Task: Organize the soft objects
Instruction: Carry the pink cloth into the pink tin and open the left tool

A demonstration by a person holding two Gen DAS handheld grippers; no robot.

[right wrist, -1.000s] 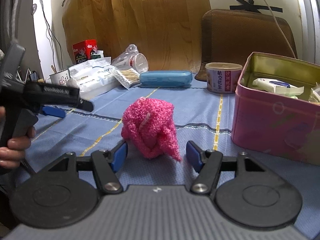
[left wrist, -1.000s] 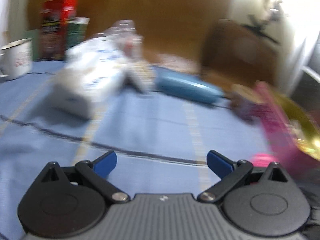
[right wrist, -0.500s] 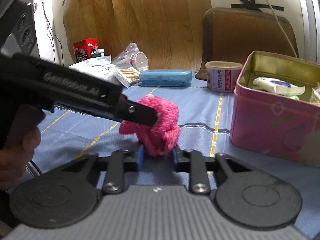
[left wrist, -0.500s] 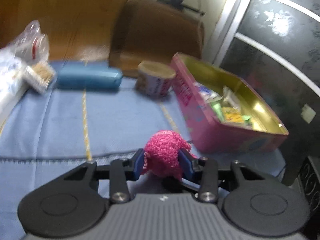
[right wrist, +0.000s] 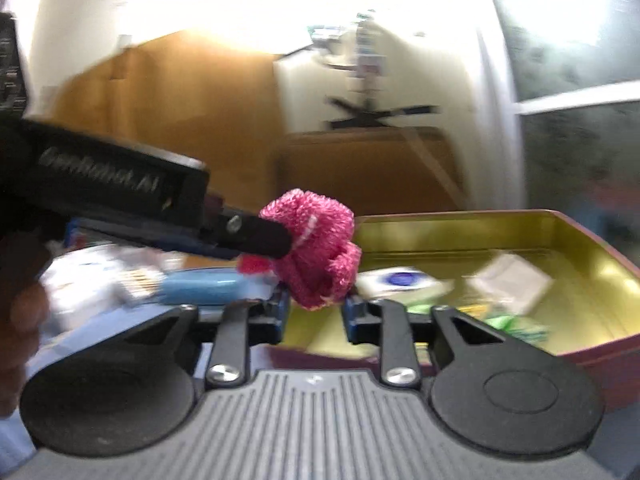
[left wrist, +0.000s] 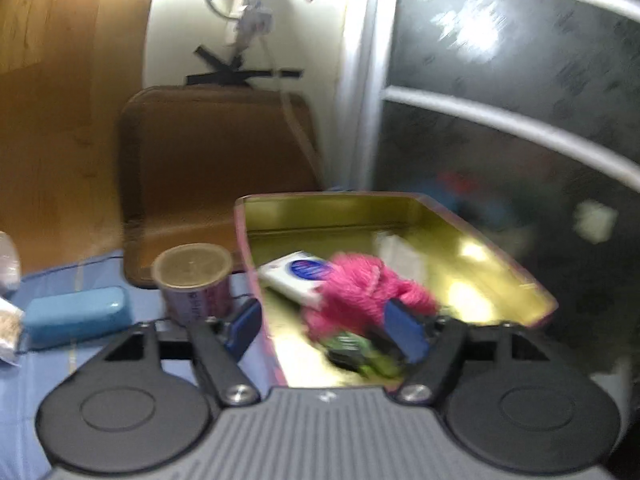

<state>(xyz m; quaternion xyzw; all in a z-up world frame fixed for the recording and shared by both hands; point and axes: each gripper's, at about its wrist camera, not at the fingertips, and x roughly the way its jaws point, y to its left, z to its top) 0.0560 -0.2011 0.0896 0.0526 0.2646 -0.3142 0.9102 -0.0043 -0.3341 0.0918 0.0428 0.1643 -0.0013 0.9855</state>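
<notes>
Tools level over tin [right wrist: 580, 224]; left tool [left wrist: 326, 326] spread; right tool [right wrist: 314, 312] pinching pink puff [right wrist: 316, 248].

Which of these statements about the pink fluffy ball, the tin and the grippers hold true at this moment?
1. The tin has no lid on it. True.
2. The pink fluffy ball lies on the blue cloth beside the blue case. False: it is up off the cloth at the tin, its lower end between the right gripper fingers.
3. The left gripper has its fingers spread wide. True.
4. The tin is empty. False: it holds a white packet and other small packs.
5. The round tub stands inside the tin. False: it stands on the cloth outside it.
</notes>
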